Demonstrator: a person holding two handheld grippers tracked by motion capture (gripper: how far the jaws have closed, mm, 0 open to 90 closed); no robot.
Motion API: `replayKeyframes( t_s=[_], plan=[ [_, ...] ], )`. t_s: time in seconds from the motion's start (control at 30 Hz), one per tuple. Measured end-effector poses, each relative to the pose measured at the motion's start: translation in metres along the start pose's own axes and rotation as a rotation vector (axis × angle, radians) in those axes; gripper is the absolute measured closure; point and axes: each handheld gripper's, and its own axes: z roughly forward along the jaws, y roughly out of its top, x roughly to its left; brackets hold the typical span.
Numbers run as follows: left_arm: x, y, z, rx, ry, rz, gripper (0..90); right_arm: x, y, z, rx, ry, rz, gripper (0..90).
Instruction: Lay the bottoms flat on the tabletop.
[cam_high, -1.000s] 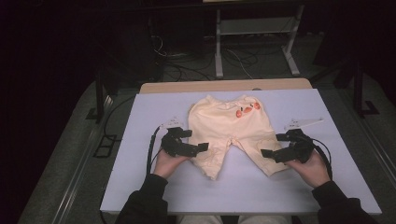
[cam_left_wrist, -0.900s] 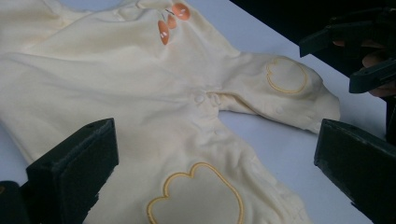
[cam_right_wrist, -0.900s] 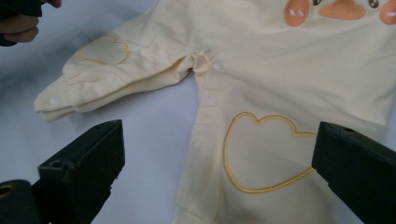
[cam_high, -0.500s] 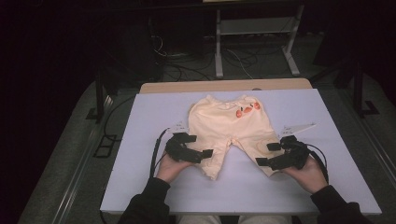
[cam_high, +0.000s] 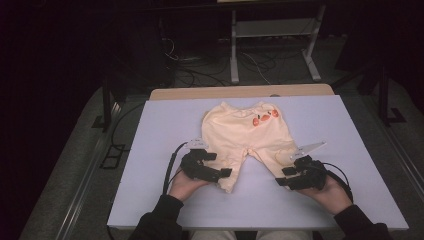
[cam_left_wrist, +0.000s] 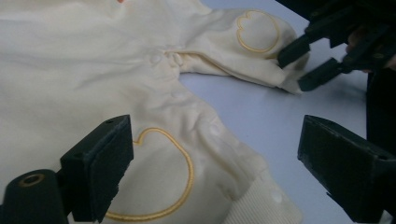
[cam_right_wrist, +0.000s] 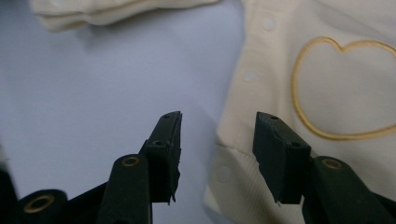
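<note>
cream baby trousers (cam_high: 245, 135) lie flat on the pale counter (cam_high: 165, 125), waistband away from the person, both leg cuffs toward the near edge; orange motif near the waist, a gold stitched heart outline on each leg

risks, as judged from this layout:
- each gripper sits at a leg cuff with the ribbed hem only partly between its fingers; closing now could catch one layer of fabric or just the hem edge, so the cloth may slip out on a lift
- the legs are splayed apart; uneven pulls from the two sides could bunch the crotch seam, where the cloth is already puckered
- thin soft knit: a fingertip pressed down could drag the leg along the counter rather than pick it up

left gripper (cam_high: 220, 174): fingers spread wide, straddling the cuff of the leg on the person's left; in the left gripper view the cuff rib lies between them, nothing pinched

right gripper (cam_high: 283, 176): fingers parted moderately, over the inner edge of the other cuff; in the right gripper view one finger (cam_right_wrist: 280, 154) is over the fabric, the other over bare counter; contact with the cloth cannot be told, nothing clamped
</note>
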Motion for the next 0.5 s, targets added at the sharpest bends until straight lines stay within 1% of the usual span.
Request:
replayKeyframes(
  t_s=[0.03,0.1,0.17,0.23,0.27,0.33,0.4,0.43,0.5],
  plan=[
    [-0.001,-0.001,0.001,0.007,-0.002,0.002,12.1,-0.002,-0.001,0.002,0.01,-0.013,0.006,50.2],
    [-0.003,-0.002,0.004,0.024,-0.014,-0.001,13.2,-0.004,-0.003,0.008,0.035,-0.04,0.002,51.6],
    [-0.007,-0.003,0.007,0.049,-0.012,0.015,13.5,-0.004,-0.004,0.009,0.033,-0.061,-0.023,58.3],
    [-0.01,-0.004,0.009,0.07,-0.009,0.029,13.7,-0.006,-0.003,0.008,0.034,-0.077,-0.02,67.1],
    [-0.012,-0.004,0.01,0.077,-0.01,0.03,13.8,-0.008,-0.002,0.008,0.033,-0.083,-0.012,69.9],
    [-0.015,-0.006,0.011,0.095,-0.001,0.038,14.3,-0.01,-0.002,0.007,0.033,-0.078,0.013,73.4],
    [-0.018,-0.007,0.011,0.098,0.004,0.045,14.6,-0.012,0.0,0.006,0.032,-0.078,0.024,75.0],
    [-0.019,-0.007,0.011,0.099,0.007,0.046,15.1,-0.014,0.0,0.006,0.033,-0.071,0.032,75.6],
    [-0.022,-0.007,0.012,0.099,0.016,0.052,15.8,-0.017,0.0,0.005,0.026,-0.048,0.066,76.2]
  ],
)
